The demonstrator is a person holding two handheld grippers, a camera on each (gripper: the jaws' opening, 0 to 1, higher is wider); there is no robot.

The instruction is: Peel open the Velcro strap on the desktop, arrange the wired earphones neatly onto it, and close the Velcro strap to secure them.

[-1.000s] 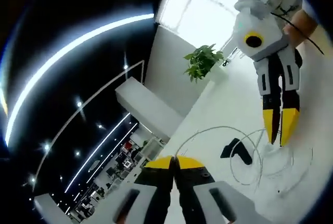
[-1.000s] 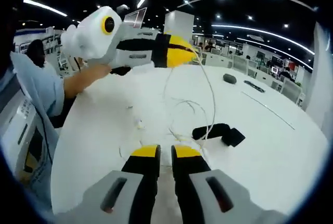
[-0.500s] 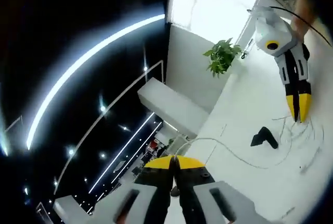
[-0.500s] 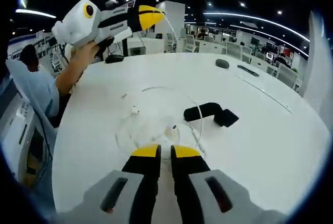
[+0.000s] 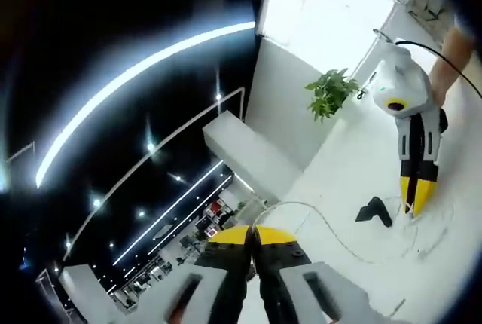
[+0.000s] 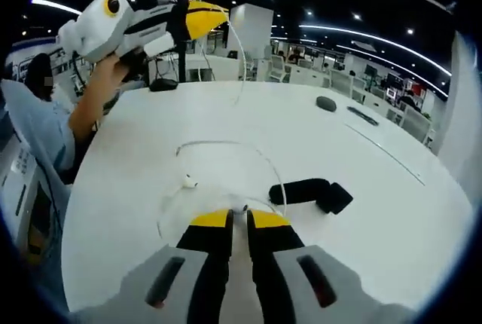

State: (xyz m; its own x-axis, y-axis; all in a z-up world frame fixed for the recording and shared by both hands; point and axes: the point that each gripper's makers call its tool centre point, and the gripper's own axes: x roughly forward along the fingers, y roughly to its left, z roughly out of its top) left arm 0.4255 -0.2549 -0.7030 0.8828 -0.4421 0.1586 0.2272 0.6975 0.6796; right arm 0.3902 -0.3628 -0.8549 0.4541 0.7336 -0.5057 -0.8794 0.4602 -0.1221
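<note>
There are two grippers, and each has two yellow tips.

In the right gripper view, the right gripper (image 6: 233,220) is low over the white table (image 6: 392,211). Its two jaws are pressed close together, with the thin white earphone wire (image 6: 226,147) running in between the tips, so it seems to pinch the wire. The wire lies in one big loose loop on the table. One small white earbud (image 6: 188,182) rests on the table just beside the loop. One black Velcro strap (image 6: 310,192) lies flat on the table, near the right gripper's tips and a little to their right. It is bent into two parts.

The left gripper (image 6: 203,16) is held up high in a hand (image 6: 113,75), well above the table. The wire rises from the table to its yellow tips. In the left gripper view, its own jaws (image 5: 251,235) are squeezed together on the wire (image 5: 316,222), which curves away down to the table (image 5: 354,166). There, the right gripper (image 5: 415,192) points down at the table beside the strap (image 5: 373,209).

Farther off on the table sit one dark mouse (image 6: 326,103) and one dark keyboard (image 6: 363,115). One green plant (image 5: 331,92) stands by the wall.
</note>
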